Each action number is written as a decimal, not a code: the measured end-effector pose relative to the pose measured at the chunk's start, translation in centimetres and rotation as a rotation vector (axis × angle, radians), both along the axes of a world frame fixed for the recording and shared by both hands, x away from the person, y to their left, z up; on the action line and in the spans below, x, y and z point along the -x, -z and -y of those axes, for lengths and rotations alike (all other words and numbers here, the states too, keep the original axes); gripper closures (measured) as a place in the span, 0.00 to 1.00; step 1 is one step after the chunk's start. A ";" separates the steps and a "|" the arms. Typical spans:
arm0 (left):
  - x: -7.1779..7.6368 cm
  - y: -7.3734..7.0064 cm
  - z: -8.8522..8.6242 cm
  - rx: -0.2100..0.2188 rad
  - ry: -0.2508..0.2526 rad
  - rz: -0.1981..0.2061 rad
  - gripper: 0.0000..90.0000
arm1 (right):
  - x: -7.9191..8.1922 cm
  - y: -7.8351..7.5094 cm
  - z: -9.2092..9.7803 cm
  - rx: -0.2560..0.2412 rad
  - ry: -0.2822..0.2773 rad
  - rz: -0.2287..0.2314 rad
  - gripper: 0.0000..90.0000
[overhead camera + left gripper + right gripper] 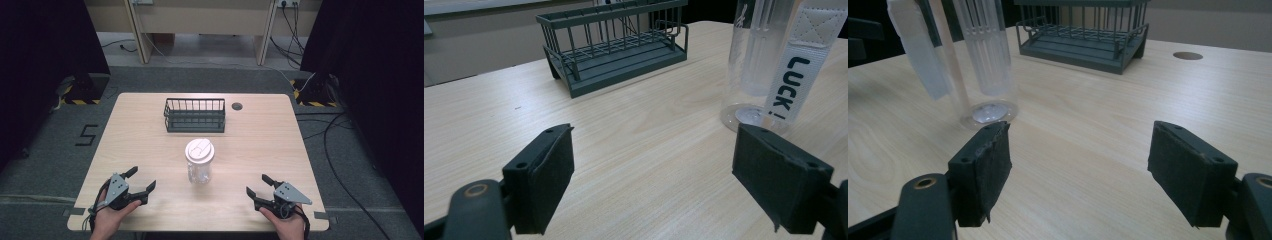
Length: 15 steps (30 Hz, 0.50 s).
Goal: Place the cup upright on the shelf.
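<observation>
I hold the left gripper (141, 181) and right gripper (257, 185) spread wide, flanking the upright bottle (199, 162), ready for grabbing toward the basket (194, 115).

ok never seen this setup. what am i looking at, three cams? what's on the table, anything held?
No robot arm here: a person holds a pair of two-jaw tongs in each hand. The high view looks down on the table from above the person's side, with the left tongs at bottom left and the right tongs at bottom right. The other two pictures come from cameras riding on the tongs, each looking out between its own black jaws.

On the table stand a clear plastic bottle with a white lid and a fabric strap reading "LUCK", and behind it a dark wire basket. A small round hole sits in the tabletop beside the basket.

Nothing is held. Both tongs are open, jaws wide apart, either side of the bottle and not touching it.
</observation>
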State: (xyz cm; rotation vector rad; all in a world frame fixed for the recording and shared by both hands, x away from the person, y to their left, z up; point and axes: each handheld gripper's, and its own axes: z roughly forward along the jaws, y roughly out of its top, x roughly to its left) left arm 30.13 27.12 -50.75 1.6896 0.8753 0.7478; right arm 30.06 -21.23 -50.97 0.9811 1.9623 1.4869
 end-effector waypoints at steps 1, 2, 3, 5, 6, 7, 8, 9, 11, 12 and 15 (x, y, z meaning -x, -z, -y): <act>0.0 0.0 0.0 0.000 0.000 0.000 0.18 | 0.0 -0.1 -0.2 -0.004 -0.005 -0.001 0.28; 0.0 0.0 0.0 -0.001 0.000 0.001 0.18 | 0.0 -0.1 -0.3 -0.006 -0.010 -0.001 0.28; 0.0 0.0 0.0 -0.001 0.000 0.001 0.18 | 0.0 -0.2 -0.4 -0.003 -0.014 0.002 0.28; 0.0 0.0 0.0 -0.002 0.000 0.001 0.18 | -0.1 -0.4 -0.7 -0.009 -0.021 0.002 0.28; 0.0 0.0 0.0 -0.002 0.000 0.001 0.18 | -0.1 -0.4 -0.7 -0.009 -0.021 0.002 0.28; 0.0 0.0 0.1 -0.002 0.000 0.000 0.18 | -0.2 -0.6 -1.2 -0.014 -0.034 0.005 0.28; 0.0 0.0 0.1 -0.003 0.001 0.000 0.18 | -0.3 -0.7 -1.4 -0.012 -0.039 0.006 0.28; 0.0 0.0 0.1 -0.005 0.001 0.000 0.18 | -0.4 -0.8 -1.6 -0.010 -0.049 0.011 0.28; 0.1 0.0 0.1 -0.010 0.000 0.000 0.18 | -0.6 -1.0 -2.2 -0.008 -0.065 0.014 0.28; 0.0 0.0 0.1 -0.012 -0.001 0.001 0.18 | -0.8 -1.1 -2.5 -0.004 -0.074 0.014 0.28; 0.1 0.0 0.1 -0.008 -0.003 -0.002 0.18 | -1.0 -1.2 -2.9 -0.001 -0.085 0.014 0.28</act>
